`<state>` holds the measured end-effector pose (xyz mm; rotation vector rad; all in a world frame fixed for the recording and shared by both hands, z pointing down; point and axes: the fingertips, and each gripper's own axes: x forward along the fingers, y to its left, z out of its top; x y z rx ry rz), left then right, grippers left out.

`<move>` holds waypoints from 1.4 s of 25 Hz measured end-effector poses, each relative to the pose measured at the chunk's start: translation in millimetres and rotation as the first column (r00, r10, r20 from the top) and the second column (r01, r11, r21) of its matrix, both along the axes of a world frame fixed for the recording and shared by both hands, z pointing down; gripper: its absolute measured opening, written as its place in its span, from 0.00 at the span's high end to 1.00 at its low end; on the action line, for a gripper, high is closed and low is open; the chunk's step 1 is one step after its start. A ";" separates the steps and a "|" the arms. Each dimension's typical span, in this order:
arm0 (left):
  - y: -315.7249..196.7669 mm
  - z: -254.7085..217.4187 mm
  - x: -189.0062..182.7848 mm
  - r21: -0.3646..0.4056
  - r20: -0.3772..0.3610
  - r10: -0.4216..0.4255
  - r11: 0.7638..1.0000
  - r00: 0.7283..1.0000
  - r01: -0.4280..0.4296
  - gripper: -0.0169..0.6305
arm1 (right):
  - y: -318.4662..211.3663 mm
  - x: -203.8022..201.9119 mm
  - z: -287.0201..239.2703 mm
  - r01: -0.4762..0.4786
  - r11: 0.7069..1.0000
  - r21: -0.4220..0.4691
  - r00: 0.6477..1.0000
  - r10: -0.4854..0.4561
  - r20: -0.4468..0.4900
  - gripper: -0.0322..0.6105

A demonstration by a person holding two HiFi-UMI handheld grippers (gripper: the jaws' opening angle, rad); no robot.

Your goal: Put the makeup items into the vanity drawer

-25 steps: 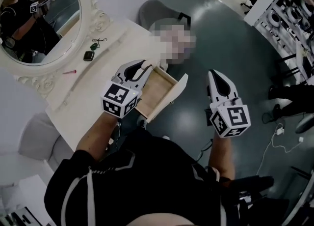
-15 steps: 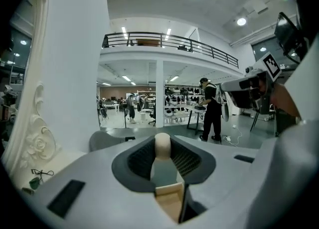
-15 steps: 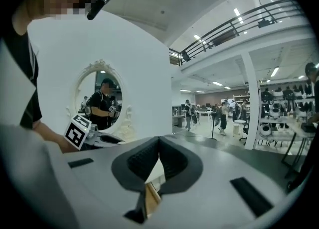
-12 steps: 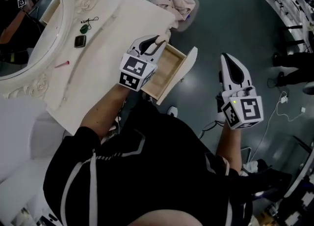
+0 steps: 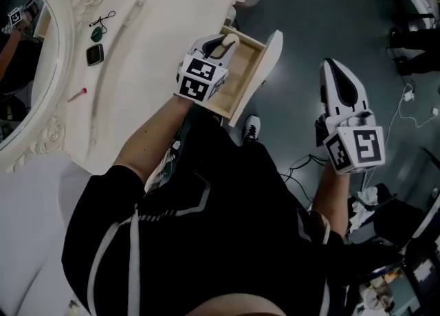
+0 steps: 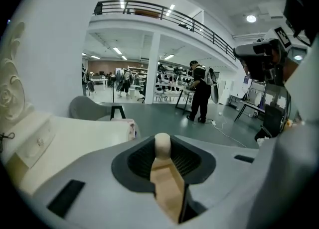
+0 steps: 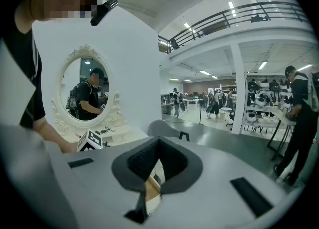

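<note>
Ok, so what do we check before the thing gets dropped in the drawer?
1. Drawer pulled open: ok.
2. Left gripper fingers shut on the beige makeup item: ok.
3. Left gripper over the drawer's inside, not the vanity top: ok.
4. Room in the drawer: bare wood shows beside the gripper, ok; the part under the gripper, cannot tell.
5. Right gripper out of the way: ok, it is empty, over the floor.
6. All items put away: not ok, a dark compact and a pink stick lie on the vanity top.
</note>
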<state>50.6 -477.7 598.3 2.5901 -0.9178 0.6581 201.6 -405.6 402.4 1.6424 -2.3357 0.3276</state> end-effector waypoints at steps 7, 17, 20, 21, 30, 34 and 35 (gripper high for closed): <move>5.2 74.1 22.7 -0.072 0.071 0.040 0.997 0.997 -0.035 0.83 | 16.7 13.7 26.9 -0.072 0.995 -0.071 0.997 0.070 -0.032 0.94; 9.8 161.6 44.9 -0.189 0.112 0.045 0.982 0.993 -0.023 0.82 | 53.6 44.8 51.9 -0.176 0.972 -0.156 0.982 0.162 -0.098 0.94; 8.4 180.4 47.5 -0.223 0.130 0.024 0.975 0.991 0.006 0.82 | 60.9 46.9 57.4 -0.199 0.966 -0.166 0.977 0.183 -0.107 0.94; 8.6 185.8 48.7 -0.223 0.143 0.025 0.975 0.989 0.007 0.82 | 63.4 48.2 59.6 -0.206 0.963 -0.171 0.976 0.190 -0.107 0.94; 3.5 224.2 59.0 -0.206 0.245 0.061 0.978 0.968 -0.009 0.82 | 84.4 66.9 70.5 -0.268 0.943 -0.198 0.961 0.248 -0.121 0.94; 4.4 238.2 60.1 -0.224 0.279 0.078 0.974 0.957 -0.014 0.82 | 92.1 71.8 72.4 -0.284 0.936 -0.207 0.957 0.262 -0.125 0.94; 4.2 240.2 61.0 -0.225 0.283 0.084 0.974 0.955 -0.019 0.82 | 94.1 71.8 72.1 -0.286 0.936 -0.206 0.956 0.264 -0.126 0.94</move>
